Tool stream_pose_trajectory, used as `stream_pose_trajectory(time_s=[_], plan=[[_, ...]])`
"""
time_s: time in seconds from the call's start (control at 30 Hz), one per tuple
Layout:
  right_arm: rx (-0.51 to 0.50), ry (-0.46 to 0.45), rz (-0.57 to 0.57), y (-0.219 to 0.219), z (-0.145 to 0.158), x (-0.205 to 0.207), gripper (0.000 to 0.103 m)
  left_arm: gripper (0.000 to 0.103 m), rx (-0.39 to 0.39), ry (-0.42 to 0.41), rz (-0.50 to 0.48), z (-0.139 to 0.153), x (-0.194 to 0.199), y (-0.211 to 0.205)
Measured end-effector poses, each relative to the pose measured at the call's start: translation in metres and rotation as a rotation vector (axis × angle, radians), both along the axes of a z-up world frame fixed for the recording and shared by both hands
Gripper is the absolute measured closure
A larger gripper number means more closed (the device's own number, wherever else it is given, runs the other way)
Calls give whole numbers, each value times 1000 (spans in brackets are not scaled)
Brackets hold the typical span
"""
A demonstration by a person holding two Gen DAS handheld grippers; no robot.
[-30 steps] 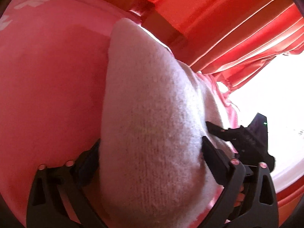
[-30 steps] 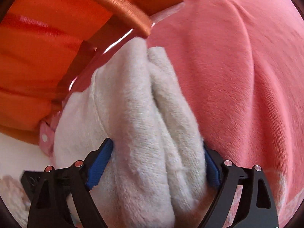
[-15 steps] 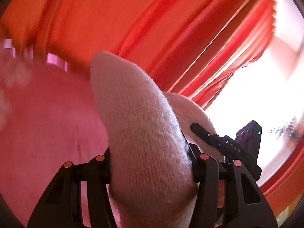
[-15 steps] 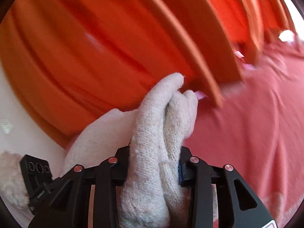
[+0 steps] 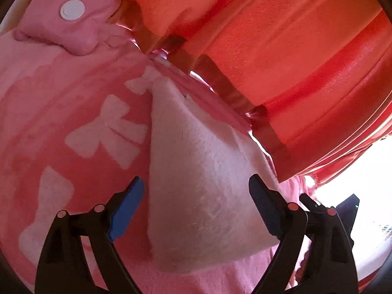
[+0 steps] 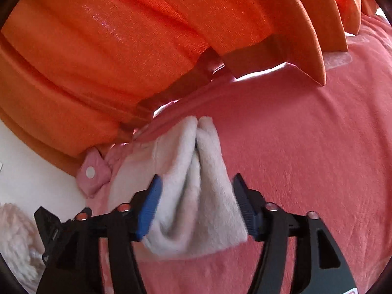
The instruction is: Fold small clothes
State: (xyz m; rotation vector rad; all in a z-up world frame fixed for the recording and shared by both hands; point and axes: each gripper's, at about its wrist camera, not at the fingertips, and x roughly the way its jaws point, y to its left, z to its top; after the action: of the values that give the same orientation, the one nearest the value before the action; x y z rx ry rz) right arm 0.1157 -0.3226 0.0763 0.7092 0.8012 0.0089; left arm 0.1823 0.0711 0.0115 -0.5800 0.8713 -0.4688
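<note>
Left gripper (image 5: 196,208): jaws have just been opening and stand wide; the white knitted garment (image 5: 196,183) lies between them, with a clear gap at the blue pad, so nothing is gripped.
Right gripper (image 6: 196,203): jaws have just been opening; a bunched end of the white knit (image 6: 196,196) sits between the pads, whether they touch it I cannot tell.
Garment: flat on the pink blanket (image 5: 61,110) with white bows.
Background: orange curtain (image 5: 281,49); pink pillow (image 5: 71,17).
</note>
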Motion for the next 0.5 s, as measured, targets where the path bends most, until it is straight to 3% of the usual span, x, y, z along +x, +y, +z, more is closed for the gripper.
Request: stream_pose_trajectory(time_s=[0.1,0.23,0.3,0.37,0.4,0.43,0.5], plan=[[3,67,44,6,-19,24,24,13,-9,6,-30,-4,6,-12],[-9,183,111,26,-55,42,22,10,74,54,-37,-22,10,-28],[-3,183,115,32,-69,48,17,10,82,97,-40,-37,17,-34],[-9,164,120,33,-71,51,21,14,27,136,-47,-50,21,-36],[-4,145,146,34,-69,54,48,18,-2,144,-56,-53,24,-37],[14,128,168,37,-65,57,61,25,-10,141,-59,-54,26,-39],[-22,90,165,42,-48,55,72,41,-12,78,-66,-42,27,-42]])
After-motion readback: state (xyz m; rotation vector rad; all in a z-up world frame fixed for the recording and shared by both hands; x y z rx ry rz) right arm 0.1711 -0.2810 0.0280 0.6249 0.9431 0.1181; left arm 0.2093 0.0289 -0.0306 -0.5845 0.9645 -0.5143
